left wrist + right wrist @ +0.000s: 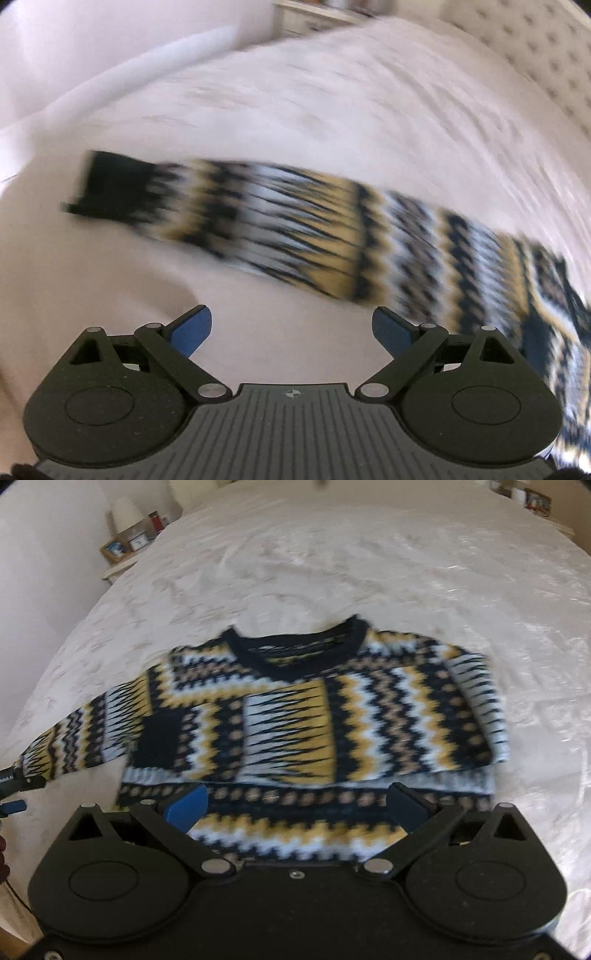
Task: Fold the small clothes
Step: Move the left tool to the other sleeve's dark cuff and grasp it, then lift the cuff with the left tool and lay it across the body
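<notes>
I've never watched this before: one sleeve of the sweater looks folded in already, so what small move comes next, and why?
Probably the left gripper goes down to the dark cuff of the outstretched sleeve. Both grippers are open and empty, and the sweater has only that sleeve still spread on the bed.

one sweater (295, 723), one bedspread (332, 572), two picture frames (114, 548).

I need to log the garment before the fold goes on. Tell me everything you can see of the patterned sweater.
The sweater is a knit with zigzag and spike bands in navy, mustard, white and tan, and a dark ribbed round collar. It lies flat on the white bedspread, neck away from the right wrist camera. One sleeve is folded across the chest; the other sleeve stretches out sideways, ending in a dark cuff. Neither open gripper touches it.
</notes>
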`<state>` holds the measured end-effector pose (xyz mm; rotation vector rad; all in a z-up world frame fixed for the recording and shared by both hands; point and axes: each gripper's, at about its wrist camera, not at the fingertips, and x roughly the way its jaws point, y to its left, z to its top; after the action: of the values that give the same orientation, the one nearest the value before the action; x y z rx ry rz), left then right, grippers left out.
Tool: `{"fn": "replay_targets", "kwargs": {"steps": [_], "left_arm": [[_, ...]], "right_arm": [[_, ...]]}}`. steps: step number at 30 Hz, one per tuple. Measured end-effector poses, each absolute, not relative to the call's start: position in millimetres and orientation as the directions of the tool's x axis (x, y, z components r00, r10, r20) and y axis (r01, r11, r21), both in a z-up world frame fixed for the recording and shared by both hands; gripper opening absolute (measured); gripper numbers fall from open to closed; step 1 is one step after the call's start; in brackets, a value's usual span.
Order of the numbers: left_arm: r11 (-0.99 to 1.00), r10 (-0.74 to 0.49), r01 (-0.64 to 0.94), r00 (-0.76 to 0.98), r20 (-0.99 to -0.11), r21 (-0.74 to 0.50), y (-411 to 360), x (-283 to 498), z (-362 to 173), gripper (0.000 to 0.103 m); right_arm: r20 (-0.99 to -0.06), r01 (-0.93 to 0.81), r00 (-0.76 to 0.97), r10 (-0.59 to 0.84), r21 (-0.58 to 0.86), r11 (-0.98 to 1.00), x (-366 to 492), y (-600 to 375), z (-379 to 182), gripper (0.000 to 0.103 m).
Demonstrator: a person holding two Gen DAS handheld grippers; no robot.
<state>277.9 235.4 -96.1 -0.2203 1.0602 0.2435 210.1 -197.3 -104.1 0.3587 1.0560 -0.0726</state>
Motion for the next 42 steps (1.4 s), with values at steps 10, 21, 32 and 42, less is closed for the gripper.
{"fn": "replay_targets", "kwargs": {"steps": [10,21,32,42], "left_arm": [[0.871,0.124,-0.471,0.486,-0.865,-0.140,322.0,299.5,-97.2,0.095],[0.820,0.120,-0.539,0.489,-0.864,-0.191,352.8,309.8,-112.8,0.072],[0.788,0.113,-0.555,0.556,-0.823,-0.266,357.0,301.5,-93.2,0.005],[0.892,0.076,-0.374,0.679,-0.731,-0.255,278.5,300.8,-21.8,0.005]], "right_arm": [[-0.862,0.186,0.486,0.144,0.264,0.946,231.4,-141.2,-99.9,0.103],[-0.876,0.158,0.459,0.147,0.243,0.957,235.0,-112.6,-95.6,0.103],[-0.879,0.139,0.446,0.168,0.253,0.957,232.6,-112.3,-96.1,0.103],[-0.861,0.134,0.464,0.206,0.298,0.945,217.6,-136.7,-98.7,0.103]]}}
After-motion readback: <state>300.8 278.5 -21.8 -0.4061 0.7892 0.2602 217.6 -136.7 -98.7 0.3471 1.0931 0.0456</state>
